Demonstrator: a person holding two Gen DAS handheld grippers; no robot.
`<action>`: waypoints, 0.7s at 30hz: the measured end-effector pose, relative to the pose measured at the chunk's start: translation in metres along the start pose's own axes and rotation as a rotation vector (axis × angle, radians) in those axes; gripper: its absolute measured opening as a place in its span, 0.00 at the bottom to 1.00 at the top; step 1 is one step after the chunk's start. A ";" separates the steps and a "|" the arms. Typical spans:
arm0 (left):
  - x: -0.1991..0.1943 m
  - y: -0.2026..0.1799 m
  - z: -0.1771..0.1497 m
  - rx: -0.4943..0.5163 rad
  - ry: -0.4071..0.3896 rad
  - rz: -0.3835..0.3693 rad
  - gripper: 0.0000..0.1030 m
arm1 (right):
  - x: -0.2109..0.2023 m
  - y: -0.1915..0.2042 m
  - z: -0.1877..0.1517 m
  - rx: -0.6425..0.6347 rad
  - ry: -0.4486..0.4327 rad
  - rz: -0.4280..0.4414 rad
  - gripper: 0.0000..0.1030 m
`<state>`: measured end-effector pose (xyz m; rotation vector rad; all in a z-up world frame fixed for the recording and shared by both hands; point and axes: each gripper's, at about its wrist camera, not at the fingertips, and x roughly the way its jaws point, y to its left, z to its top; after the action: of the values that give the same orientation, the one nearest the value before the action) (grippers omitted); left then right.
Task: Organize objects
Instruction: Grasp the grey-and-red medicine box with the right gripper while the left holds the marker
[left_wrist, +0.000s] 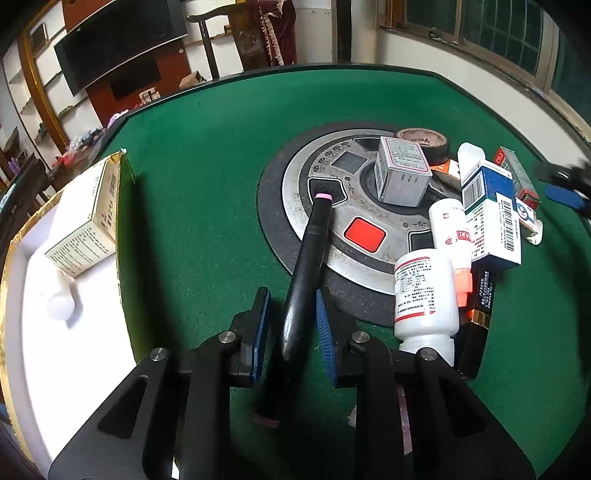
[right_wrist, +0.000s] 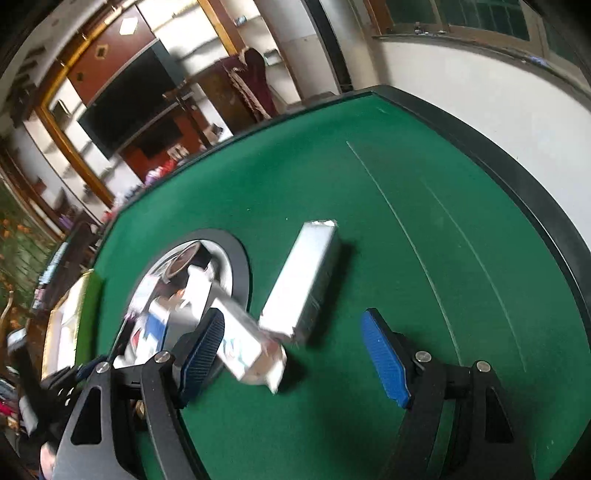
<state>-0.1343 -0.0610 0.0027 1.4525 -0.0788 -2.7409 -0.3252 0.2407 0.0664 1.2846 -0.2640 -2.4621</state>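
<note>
We grasp black marker in left gripper, fingers clenched on it; right gripper released. Next: carry to white tray.

Soft window daylight, fisheye-bent edges, right wrist view motion-blurred

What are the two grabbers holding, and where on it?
The left gripper has a black marker between its jaws, near its lower-middle barrel. The right gripper is open, holding nothing.

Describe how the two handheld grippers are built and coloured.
Both the left gripper and right gripper share one build: matte black angular linkage arms with cut-out slots, round silver pivot bolts, and two fingers faced with ribbed blue pads. No cables or sleeves show.
</note>
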 end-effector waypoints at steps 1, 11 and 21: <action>0.001 0.001 0.002 0.003 -0.003 -0.001 0.23 | 0.010 0.005 0.005 -0.013 0.014 -0.056 0.75; 0.003 0.007 0.007 -0.022 -0.032 -0.022 0.23 | 0.015 -0.002 0.000 -0.145 0.009 -0.169 0.26; 0.001 0.008 0.005 -0.070 -0.048 -0.045 0.23 | 0.010 -0.006 -0.013 -0.195 0.008 -0.182 0.26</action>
<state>-0.1388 -0.0686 0.0051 1.3882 0.0482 -2.7834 -0.3213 0.2424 0.0500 1.2838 0.0976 -2.5566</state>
